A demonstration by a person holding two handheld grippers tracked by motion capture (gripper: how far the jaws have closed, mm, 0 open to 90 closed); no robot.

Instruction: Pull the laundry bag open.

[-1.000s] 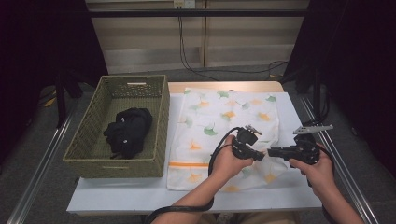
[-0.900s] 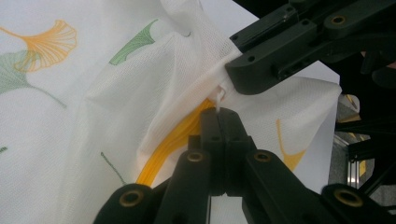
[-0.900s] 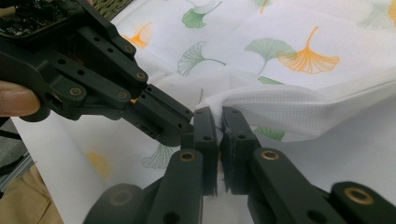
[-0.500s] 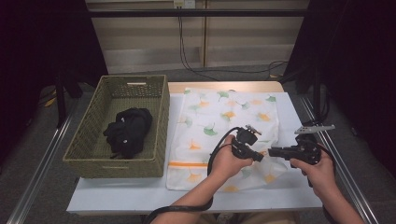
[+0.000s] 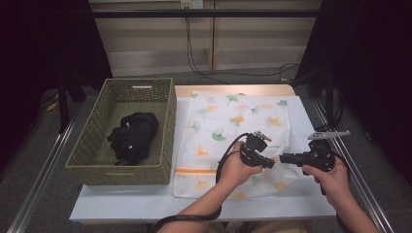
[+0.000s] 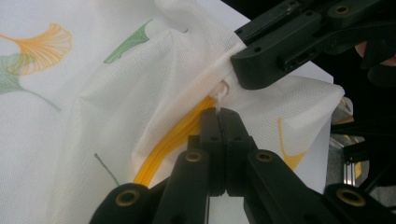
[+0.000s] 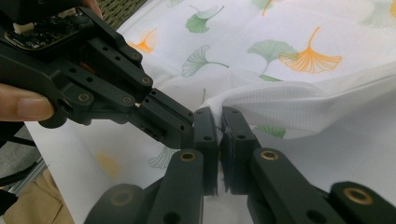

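A white cloth (image 5: 228, 126) printed with green and orange ginkgo leaves lies spread on the table. Its near right corner is lifted and bunched between both grippers. My left gripper (image 5: 270, 164) is shut on a small white tab at the end of the cloth's orange zip line (image 6: 173, 140); its jaws (image 6: 218, 112) meet with no gap. My right gripper (image 5: 283, 158) faces it tip to tip and is shut on a fold of the cloth (image 7: 299, 107) right beside it. In the right gripper view its pads (image 7: 219, 114) pinch the mesh edge, and the left gripper (image 7: 163, 121) touches them from the left.
A green woven basket (image 5: 170, 116) stands at the table's left with a black garment (image 5: 133, 136) inside it. The white table's right edge (image 5: 311, 121) runs close beside the cloth, with a metal rail beyond it. Cables hang along the back wall.
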